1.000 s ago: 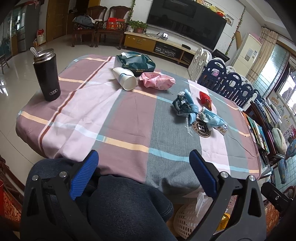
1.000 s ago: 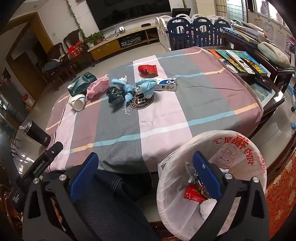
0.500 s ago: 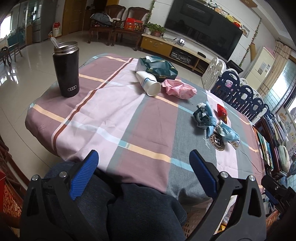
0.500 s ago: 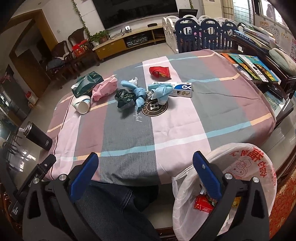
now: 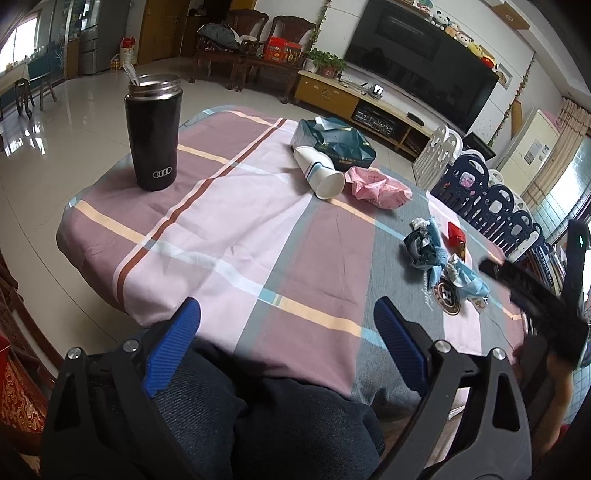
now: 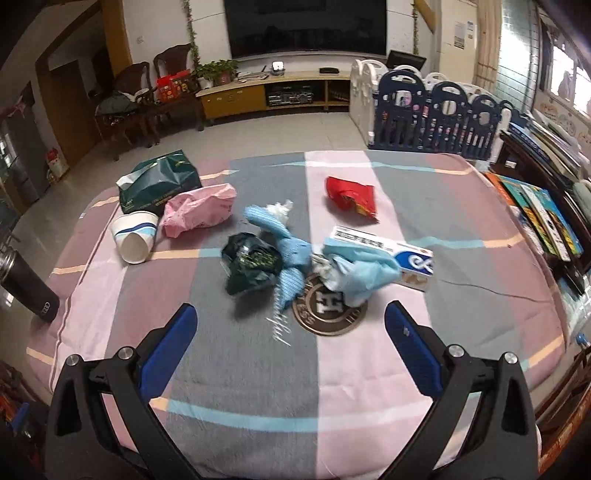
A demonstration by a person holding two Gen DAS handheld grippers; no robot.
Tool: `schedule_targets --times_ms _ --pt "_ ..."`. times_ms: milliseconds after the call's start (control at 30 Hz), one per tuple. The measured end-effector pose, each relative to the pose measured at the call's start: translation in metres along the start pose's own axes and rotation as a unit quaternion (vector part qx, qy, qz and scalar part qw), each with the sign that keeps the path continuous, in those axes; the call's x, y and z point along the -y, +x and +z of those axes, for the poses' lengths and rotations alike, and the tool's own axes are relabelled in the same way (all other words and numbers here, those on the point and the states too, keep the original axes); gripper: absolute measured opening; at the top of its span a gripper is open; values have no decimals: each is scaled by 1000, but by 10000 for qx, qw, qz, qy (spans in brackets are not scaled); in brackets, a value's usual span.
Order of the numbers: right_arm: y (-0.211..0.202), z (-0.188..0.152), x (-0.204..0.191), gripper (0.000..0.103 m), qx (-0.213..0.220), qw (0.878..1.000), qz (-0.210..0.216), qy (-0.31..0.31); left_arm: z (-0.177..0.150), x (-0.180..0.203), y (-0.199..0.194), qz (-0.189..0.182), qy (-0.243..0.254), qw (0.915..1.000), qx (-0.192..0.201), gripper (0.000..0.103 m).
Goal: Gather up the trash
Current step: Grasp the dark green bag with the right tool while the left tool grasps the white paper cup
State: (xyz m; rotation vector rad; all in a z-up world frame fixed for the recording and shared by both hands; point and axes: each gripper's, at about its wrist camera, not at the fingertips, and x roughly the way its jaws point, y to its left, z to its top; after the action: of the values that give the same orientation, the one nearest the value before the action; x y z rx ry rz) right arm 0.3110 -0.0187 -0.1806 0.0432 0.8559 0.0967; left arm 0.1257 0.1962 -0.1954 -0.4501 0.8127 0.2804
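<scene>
Since a second ago my right tool [image 6: 290, 341] has swung up off the bin and over the striped cloth tabletop [image 6: 369, 376], jaws spread and empty; my left tool [image 5: 286, 332] hangs released at the near edge. Open cloth lies ahead, but the crumpled blue paper [image 6: 360, 271], dark green wrapper [image 6: 251, 266] and white toothpaste box [image 6: 402, 256] crowd together, so I might grab two or knock one off.

Glossy tiled floor [image 5: 55, 155], a large dark television [image 6: 306, 26] over a low wooden cabinet [image 6: 273, 92], possibly daylight from windows [image 6: 569, 74] at right.
</scene>
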Motion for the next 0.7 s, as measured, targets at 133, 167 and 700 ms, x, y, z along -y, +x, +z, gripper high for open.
schedule_targets --times_ms 133,167,700 --pt "47 25 -33 99 -63 9989 30 -455 2 -5 15 45 -119 9996 -255 93" --pt "61 29 -40 96 -133 9985 -44 -531 5 -7 18 75 -168 9994 -298 92" --pt "54 -25 1 40 -1071 9877 1049 -455 154 28 177 315 -433 9984 -170 95"
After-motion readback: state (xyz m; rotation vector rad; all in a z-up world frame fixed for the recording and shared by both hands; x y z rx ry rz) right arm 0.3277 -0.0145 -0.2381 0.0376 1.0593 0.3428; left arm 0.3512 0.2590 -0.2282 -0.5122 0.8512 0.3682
